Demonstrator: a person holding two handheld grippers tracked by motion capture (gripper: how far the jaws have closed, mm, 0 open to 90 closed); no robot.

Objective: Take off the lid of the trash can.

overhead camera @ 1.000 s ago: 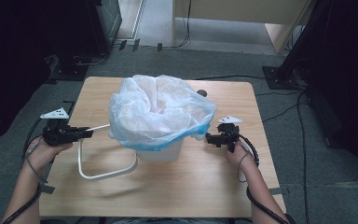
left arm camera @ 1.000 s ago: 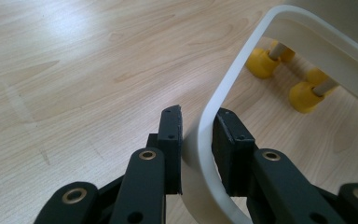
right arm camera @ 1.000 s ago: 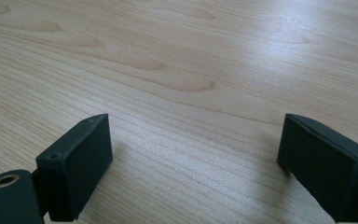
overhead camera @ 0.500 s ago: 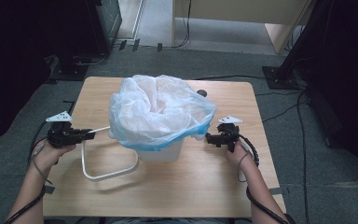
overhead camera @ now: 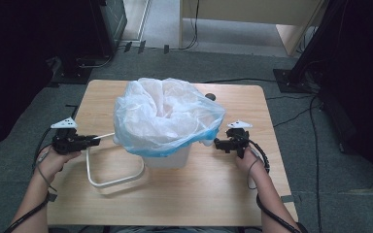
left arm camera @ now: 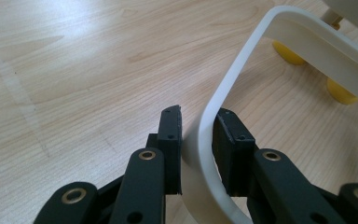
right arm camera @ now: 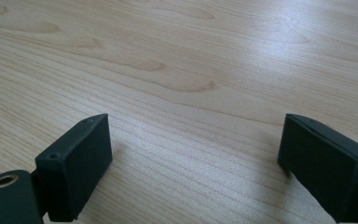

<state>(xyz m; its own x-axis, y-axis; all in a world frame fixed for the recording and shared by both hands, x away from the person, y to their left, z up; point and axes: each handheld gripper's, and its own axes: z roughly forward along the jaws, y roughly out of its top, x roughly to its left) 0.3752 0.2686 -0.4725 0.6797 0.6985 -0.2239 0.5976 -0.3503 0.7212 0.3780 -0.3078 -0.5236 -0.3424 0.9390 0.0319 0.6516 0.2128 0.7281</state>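
No readable writing; left gripper (left arm camera: 196, 135) clamped on white handle (left arm camera: 242, 70), now lower than before; right gripper (right arm camera: 196, 154) jaws apart, unmoved.

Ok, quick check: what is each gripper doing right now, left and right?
Left gripper: shut on the white handle of the bin.
Right gripper: open, nothing between its jaws, over the bare table.
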